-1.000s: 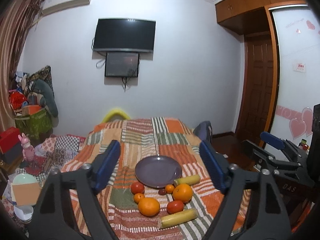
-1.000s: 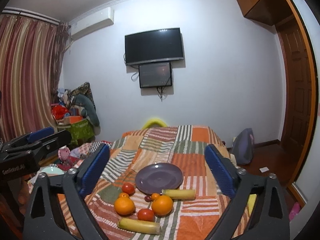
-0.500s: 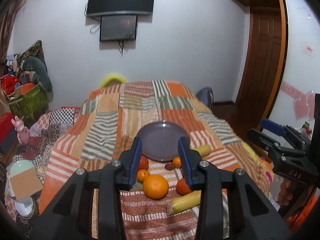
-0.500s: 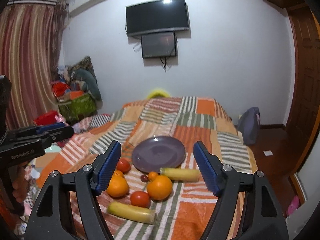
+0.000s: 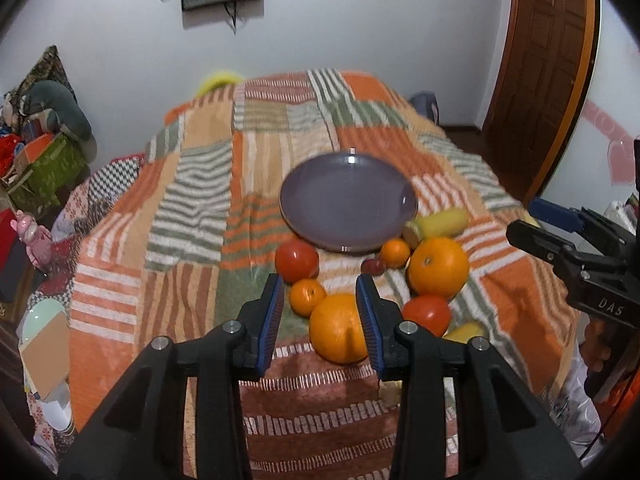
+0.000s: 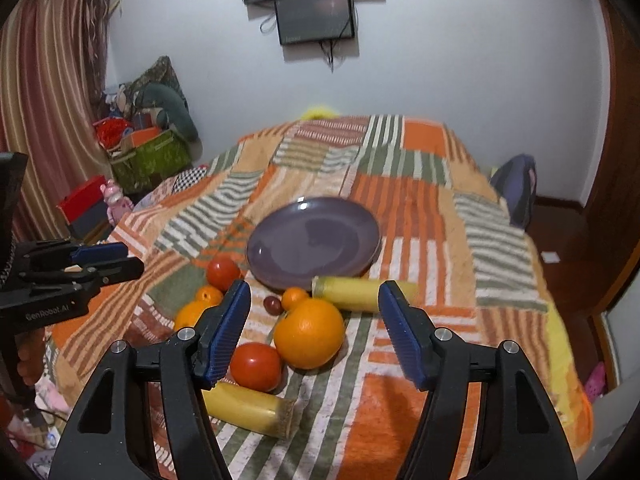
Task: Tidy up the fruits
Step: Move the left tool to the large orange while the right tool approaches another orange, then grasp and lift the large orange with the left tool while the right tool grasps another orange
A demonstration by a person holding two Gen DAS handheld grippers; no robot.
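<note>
The left gripper (image 5: 320,312) is hanging above the near edge of the fruit cluster with its blue pads (image 5: 273,316) set a narrow gap apart and gripping nothing — a large orange (image 5: 338,330) and a small tangerine (image 5: 306,297) are showing between and beyond them on the bedspread. The right gripper (image 6: 314,330) is closing, its jaws wider apart, and nothing is pressed between its pads (image 6: 402,336); a second large orange (image 6: 309,334) is lying on the cloth in the gap between them, untouched.

Around these, a red tomato (image 6: 256,366) is sitting just in front of that orange, touching it or nearly so, with a yellow corn cob (image 6: 248,408) lying nearest the camera. Another tomato (image 5: 297,261) is resting beside the rim of the purple plate (image 5: 348,200), which is holding no fruit. Just beside the plate's near edge are a second small tangerine (image 6: 295,298), a small dark-red fruit (image 6: 273,305) — too small to name — and a second corn cob (image 6: 362,294) lying across.

Everything is resting on a patchwork bedspread (image 6: 420,208) of orange, green and white stripes. In the left wrist view a hand (image 5: 598,350) is holding the right gripper at the frame's right edge.
</note>
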